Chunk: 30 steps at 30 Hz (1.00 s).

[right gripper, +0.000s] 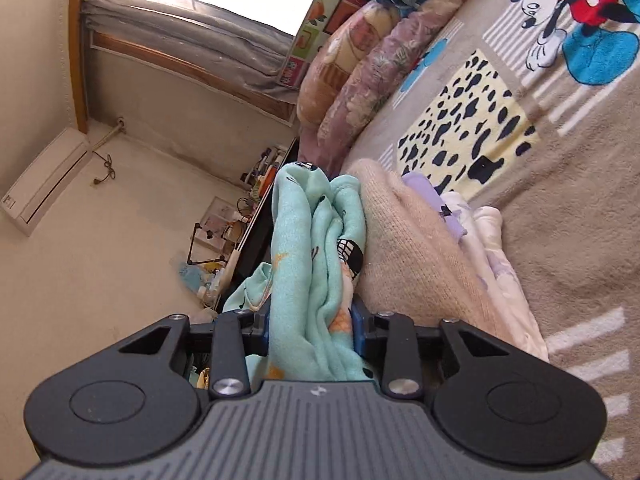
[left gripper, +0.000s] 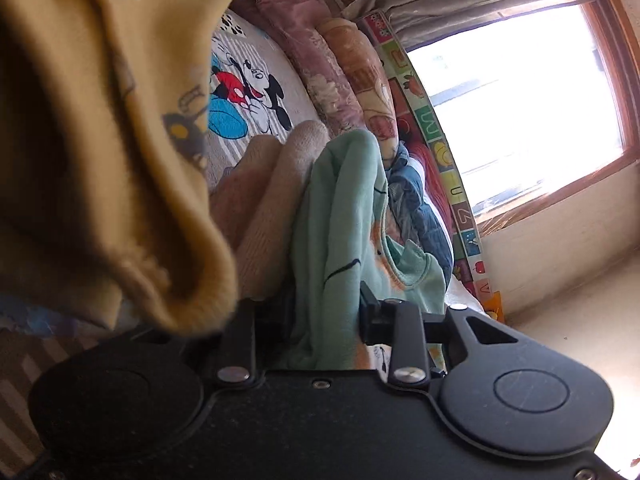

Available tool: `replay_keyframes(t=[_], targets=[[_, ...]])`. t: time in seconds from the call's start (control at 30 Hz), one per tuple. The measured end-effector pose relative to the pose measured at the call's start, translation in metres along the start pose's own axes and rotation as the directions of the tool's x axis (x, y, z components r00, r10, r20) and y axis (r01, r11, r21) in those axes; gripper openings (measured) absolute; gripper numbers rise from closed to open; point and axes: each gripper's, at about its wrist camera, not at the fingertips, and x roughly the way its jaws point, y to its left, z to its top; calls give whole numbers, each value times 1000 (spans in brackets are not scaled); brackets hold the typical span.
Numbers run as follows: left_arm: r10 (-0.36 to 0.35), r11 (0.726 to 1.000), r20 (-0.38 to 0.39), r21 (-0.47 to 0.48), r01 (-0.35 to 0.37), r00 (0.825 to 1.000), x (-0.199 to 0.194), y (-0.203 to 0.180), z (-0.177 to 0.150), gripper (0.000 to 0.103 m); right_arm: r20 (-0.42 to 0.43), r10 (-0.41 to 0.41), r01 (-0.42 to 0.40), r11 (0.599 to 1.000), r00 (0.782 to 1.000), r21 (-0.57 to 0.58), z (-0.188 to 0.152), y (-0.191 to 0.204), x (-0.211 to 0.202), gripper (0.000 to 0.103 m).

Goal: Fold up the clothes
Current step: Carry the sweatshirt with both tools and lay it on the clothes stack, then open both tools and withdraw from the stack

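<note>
Mint-green fleece garment (left gripper: 340, 216), printed with small cartoon figures, bunched into a thick vertical roll and pinched between the narrow-set jaws of the left gripper (left gripper: 324, 320); seen from the left wrist, held up in front of a bed. Mustard-yellow printed garment (left gripper: 108, 140) hanging close to the lens at upper left, blurred. Pink knitted sweater (left gripper: 264, 208) just behind the green one, then a Mickey Mouse blanket (left gripper: 256, 92), rolled quilts (left gripper: 320, 60) and a bright window (left gripper: 520, 92). From the right wrist: same mint-green garment (right gripper: 316, 256) clamped by the right gripper (right gripper: 310, 328), blue pads pressing either side of the gathered folds; pink sweater (right gripper: 404, 248) touching it on the right, pale lilac clothes (right gripper: 480, 232) beside that, all on the blanket (right gripper: 560, 208). Wall air conditioner (right gripper: 44, 180) and cluttered shelf (right gripper: 256, 184) beyond. Likely soft, light, floppy and thick, draping rather than holding shape, unlikely to slip between pads. Best held at hem corners or shoulder seams, spread flat, rather than in a wad.
</note>
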Motion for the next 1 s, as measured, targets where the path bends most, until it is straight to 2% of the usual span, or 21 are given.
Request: replay_keyframes(t=[0.07, 0.1, 0.13, 0.17, 0.2, 0.23, 0.3, 0.33, 0.4, 0.53, 0.57, 0.6, 0.63, 0.67, 0.8, 0.9, 0.97, 1.0], targets=[[18, 1000, -3, 13, -18, 1000, -3, -5, -1, 37, -6, 20, -20, 1000, 1000, -11, 0, 3, -1, 35], [35, 998, 4, 49, -35, 999, -7, -12, -2, 40, -8, 4, -4, 999, 1000, -48, 1, 11, -3, 37], [56, 994, 18, 95, -58, 998, -13, -20, -4, 42, -9, -13, 12, 996, 1000, -86, 2, 19, -6, 44], [82, 985, 42, 151, -87, 996, -19, -30, -8, 59, 14, -31, 33, 988, 999, -149, 0, 30, -11, 54], [112, 967, 81, 219, -128, 990, -27, -41, -13, 73, 28, -48, 53, 982, 998, -181, 0, 39, -18, 60], [135, 940, 129, 298, -169, 982, -36, -53, -21, 74, 43, -65, 73, 975, 997, -212, -1, 47, -25, 67], [143, 872, 203, 438, -221, 969, -55, -69, -38, 74, 74, -97, 114, 955, 993, -273, -1, 65, -39, 70], [136, 853, 214, 471, -224, 967, -64, -73, -46, 74, 78, -120, 138, 943, 990, -301, -2, 72, -46, 70], [127, 832, 212, 508, -220, 969, -81, -74, -64, 74, 69, -163, 177, 914, 984, -364, -8, 83, -59, 71], [160, 770, 188, 590, -242, 969, -107, -74, -98, 79, 17, -273, 253, 863, 962, -437, -34, 101, -85, 79], [172, 754, 181, 609, -248, 968, -112, -74, -105, 84, 9, -292, 265, 855, 956, -447, -40, 103, -91, 85], [189, 738, 177, 623, -259, 966, -115, -76, -110, 88, 9, -332, 296, 828, 943, -476, -49, 110, -100, 91], [208, 721, 171, 638, -269, 963, -115, -79, -114, 89, 11, -371, 326, 799, 928, -505, -59, 116, -110, 100], [223, 706, 167, 651, -277, 960, -115, -82, -117, 89, 18, -386, 339, 787, 922, -516, -66, 121, -119, 103], [279, 668, 190, 666, -332, 941, -135, -94, -132, 91, 30, -432, 377, 747, 901, -548, -88, 141, -151, 103], [308, 641, 240, 663, -387, 921, -160, -107, -141, 103, 45, -485, 421, 705, 873, -570, -105, 161, -172, 103], [290, 631, 259, 672, -388, 921, -184, -115, -149, 103, 65, -521, 457, 674, 851, -580, -117, 175, -186, 103], [275, 634, 268, 672, -384, 923, -193, -119, -152, 103, 70, -524, 462, 672, 849, -579, -122, 180, -192, 103]])
